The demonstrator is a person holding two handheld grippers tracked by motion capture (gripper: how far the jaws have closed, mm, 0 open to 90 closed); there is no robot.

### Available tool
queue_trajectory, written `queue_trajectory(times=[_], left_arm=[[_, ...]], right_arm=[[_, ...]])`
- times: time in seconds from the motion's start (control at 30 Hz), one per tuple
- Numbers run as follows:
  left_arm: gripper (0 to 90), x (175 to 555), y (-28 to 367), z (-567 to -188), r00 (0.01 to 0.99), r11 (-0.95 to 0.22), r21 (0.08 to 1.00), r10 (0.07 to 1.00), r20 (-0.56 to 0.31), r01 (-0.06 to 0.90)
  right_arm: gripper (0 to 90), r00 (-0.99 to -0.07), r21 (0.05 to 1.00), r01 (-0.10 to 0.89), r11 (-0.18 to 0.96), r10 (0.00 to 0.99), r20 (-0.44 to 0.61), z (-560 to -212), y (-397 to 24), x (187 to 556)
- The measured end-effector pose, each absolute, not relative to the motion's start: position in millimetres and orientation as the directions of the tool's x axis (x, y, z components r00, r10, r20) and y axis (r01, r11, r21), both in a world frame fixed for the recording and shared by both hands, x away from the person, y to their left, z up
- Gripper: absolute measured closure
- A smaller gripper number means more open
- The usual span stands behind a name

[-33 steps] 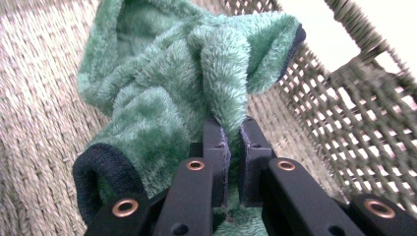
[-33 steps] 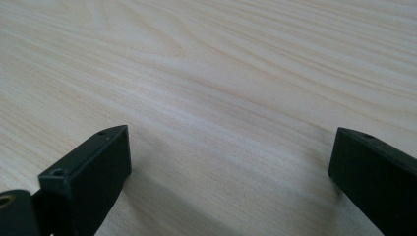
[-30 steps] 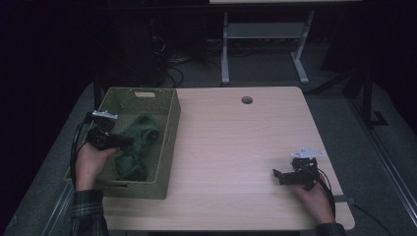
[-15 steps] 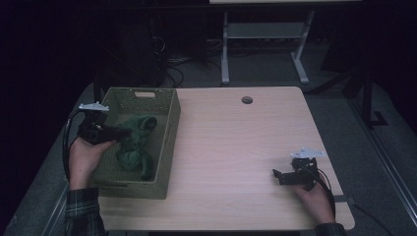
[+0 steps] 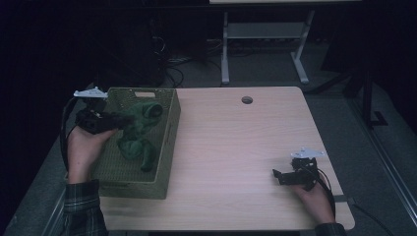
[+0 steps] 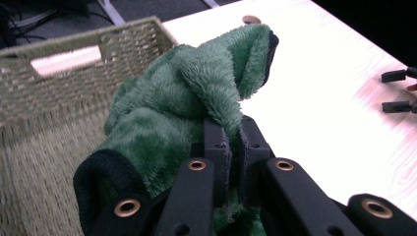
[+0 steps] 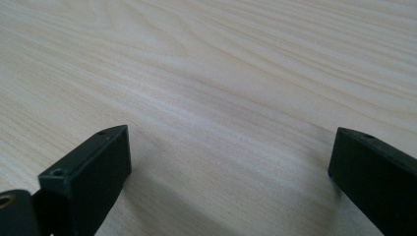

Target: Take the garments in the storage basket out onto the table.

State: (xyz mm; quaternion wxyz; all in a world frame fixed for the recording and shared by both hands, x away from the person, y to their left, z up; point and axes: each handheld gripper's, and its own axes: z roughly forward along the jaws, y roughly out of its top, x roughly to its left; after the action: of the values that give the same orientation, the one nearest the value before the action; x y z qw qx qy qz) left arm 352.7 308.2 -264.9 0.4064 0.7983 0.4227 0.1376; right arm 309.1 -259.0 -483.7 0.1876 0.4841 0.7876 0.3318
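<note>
Left tool (image 5: 123,119): jaws pinched nearly together on a fold of the green plush cloth (image 5: 139,132); in the left gripper view the pile bulges over both pads (image 6: 217,142). It sits above the left wall of the basket, jaws pointing right.
Right tool (image 5: 276,175): jaws spread wide with nothing between them, only bare wood in its own view; it rests low on the desk (image 5: 236,147) near the front right corner, jaws pointing left.
Change, left tool: a second ago it was down inside the basket on the cloth; now it is higher and further back, and the grip is the same tight pinch.
Change, right tool: same spot and same pose as before.
Green plush cloth: a second ago it lay bunched on the basket floor; now its upper part is drawn up into a peak at the jaws, and the rest hangs down in a long fold whose lower end reaches the basket floor. A dark hem (image 6: 101,167) shows along one edge in the left gripper view.
Woven basket (image 5: 167,142): olive green, rectangular, on the left part of the desk, a handle slot (image 5: 144,94) in its far wall; it has not shifted.
Cable hole (image 5: 247,100): round, in the desk top near the far edge.
Beyond the desk: a white frame (image 5: 260,34) on the dark floor.
</note>
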Motion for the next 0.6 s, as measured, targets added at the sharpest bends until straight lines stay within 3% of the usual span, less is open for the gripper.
queue_trajectory(times=[0.6], left_arm=[[85.4,349,274,-207,0.675,-0.337,0.829,0.735,-0.065,0.446]], right_arm=[[2.1,-0.463,0.704,0.637,0.314,0.886,0.024,-484,-259,309]])
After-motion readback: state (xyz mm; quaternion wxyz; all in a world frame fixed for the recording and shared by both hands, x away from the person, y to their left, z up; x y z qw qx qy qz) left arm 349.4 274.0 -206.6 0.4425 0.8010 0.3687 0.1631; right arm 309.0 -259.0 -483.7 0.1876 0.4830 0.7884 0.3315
